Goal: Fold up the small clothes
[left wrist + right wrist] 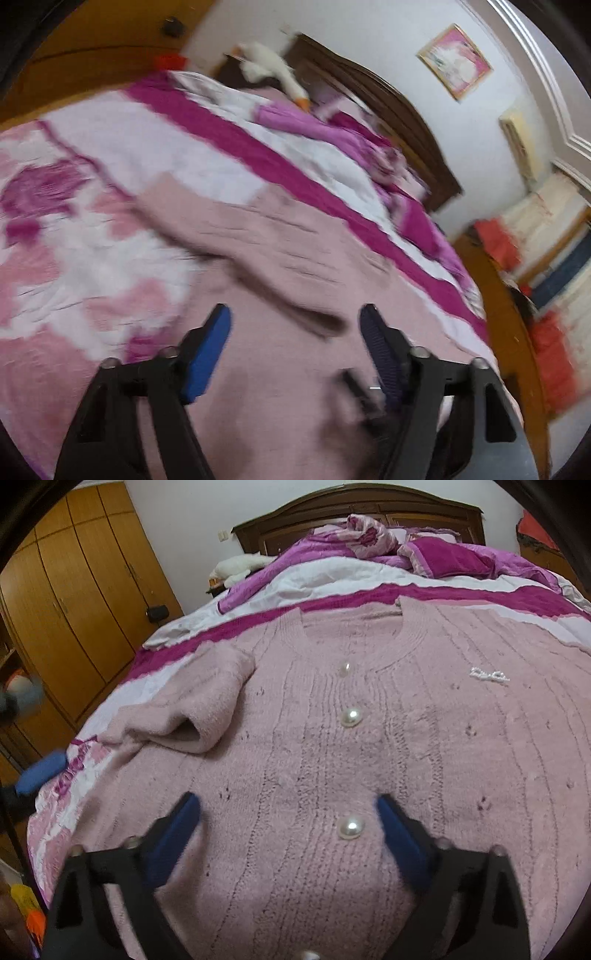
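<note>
Pale pink cable-knit cardigan (369, 760) with white pearl buttons (350, 827). Magenta, white and pink floral bedspread (266, 602). Blue pads (173, 834) on black gripper frames. Dark brown headboard (362, 506); orange-brown wardrobe (74, 602); white plush (266, 62).

left view motion-blurred, cardigan (332, 757) hem cut off (bottom edge)

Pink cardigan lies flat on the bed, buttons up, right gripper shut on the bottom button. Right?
Not quite. The right gripper is open: its jaws stand apart above the cardigan, gripping nothing, as the right wrist view shows. The cardigan does lie flat on the bed, buttons up.
</note>
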{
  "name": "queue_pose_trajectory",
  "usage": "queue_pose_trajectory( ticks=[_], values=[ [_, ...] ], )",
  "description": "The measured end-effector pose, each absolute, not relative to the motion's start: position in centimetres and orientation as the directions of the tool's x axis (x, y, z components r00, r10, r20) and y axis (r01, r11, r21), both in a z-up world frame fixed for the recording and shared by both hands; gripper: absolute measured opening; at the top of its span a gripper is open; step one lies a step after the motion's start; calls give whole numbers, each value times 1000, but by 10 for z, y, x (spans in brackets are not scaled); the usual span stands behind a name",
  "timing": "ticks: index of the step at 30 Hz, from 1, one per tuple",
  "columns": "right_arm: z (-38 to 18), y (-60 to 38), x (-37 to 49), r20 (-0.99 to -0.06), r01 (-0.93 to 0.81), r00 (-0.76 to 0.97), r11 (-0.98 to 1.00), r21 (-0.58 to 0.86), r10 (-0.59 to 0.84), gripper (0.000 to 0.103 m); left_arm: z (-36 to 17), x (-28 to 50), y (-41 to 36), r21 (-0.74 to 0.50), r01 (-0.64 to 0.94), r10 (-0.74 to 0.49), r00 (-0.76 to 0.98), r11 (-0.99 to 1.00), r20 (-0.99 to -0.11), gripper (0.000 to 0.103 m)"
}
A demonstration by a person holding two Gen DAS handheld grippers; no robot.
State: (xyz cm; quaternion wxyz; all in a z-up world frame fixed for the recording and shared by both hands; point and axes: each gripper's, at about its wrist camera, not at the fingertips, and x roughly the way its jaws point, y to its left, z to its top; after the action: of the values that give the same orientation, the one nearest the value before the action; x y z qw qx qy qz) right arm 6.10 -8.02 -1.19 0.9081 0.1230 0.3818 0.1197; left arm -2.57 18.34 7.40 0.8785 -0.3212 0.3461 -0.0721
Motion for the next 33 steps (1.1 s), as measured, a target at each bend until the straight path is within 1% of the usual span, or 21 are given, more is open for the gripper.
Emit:
queue_pose_trajectory(
  ticks=[1,2,3,4,6,7,8,9,11,12,14,16,18,21,24,26,27,28,29,30,33],
  values=[
    [-8,-82,59,-655,-123,684,935,332,322,67,66,-30,196,-637,-113,-351,755,762,-554,36],
    [-2,-84,56,-640,-124,692,928,350,334,57,56,-36,210,-675,-113,-366,769,729,-524,31],
    [4,-82,54,-629,-134,700,928,348,337,42,45,-45,225,-706,-113,-361,796,699,-485,30],
    [13,-79,50,-618,-146,714,934,327,328,37,34,-44,233,-721,-127,-345,813,681,-469,28],
    [34,-62,37,-572,-207,764,953,222,299,36,6,-39,249,-760,-228,-330,798,608,-504,23],
    [43,-50,30,-547,-245,786,957,155,290,36,-9,-33,260,-794,-283,-371,766,538,-525,15],
    [51,-34,25,-530,-284,801,956,72,278,36,-22,-29,271,-812,-329,-404,739,481,-539,3],
    [58,-13,25,-529,-331,804,943,-18,272,36,-25,-28,276,-814,-351,-405,733,463,-547,0],
    [67,27,37,-566,-446,763,888,-112,312,36,-26,-32,291,-770,-427,-357,706,475,-612,0],
    [70,41,45,-588,-494,733,862,-115,342,37,-26,-32,297,-757,-444,-360,688,479,-631,0],
    [73,71,63,-644,-595,645,800,-85,411,40,-28,-29,307,-762,-452,-389,668,464,-634,0],
    [72,109,87,-712,-677,550,732,-75,436,44,-29,-28,316,-764,-456,-408,656,456,-635,0],
    [63,145,104,-761,-726,510,676,-130,401,48,-30,-29,324,-772,-458,-431,646,441,-630,0],
    [43,190,127,-819,-763,473,617,-195,326,48,-36,-27,329,-797,-470,-476,640,379,-603,0],
    [22,215,146,-868,-790,387,597,-138,311,48,-40,-29,336,-817,-484,-501,647,312,-575,0],
    [10,226,158,-884,-786,369,604,-132,287,48,-41,-32,338,-823,-485,-507,651,296,-565,0],
    [6,229,161,-886,-780,377,609,-145,272,40,-42,-34,339,-823,-485,-508,649,297,-566,0],
    [4,231,166,-884,-771,390,617,-160,257,17,-41,-33,338,-820,-486,-507,646,303,-570,0],
    [4,232,170,-877,-750,420,634,-191,233,8,-40,-33,338,-818,-485,-505,645,309,-573,0],
    [6,232,173,-867,-728,450,650,-217,215,9,-39,-34,337,-817,-484,-504,645,313,-575,0],
    [29,221,176,-813,-685,521,696,-216,261,9,-36,-30,333,-816,-481,-501,645,321,-577,0]
  ],
)
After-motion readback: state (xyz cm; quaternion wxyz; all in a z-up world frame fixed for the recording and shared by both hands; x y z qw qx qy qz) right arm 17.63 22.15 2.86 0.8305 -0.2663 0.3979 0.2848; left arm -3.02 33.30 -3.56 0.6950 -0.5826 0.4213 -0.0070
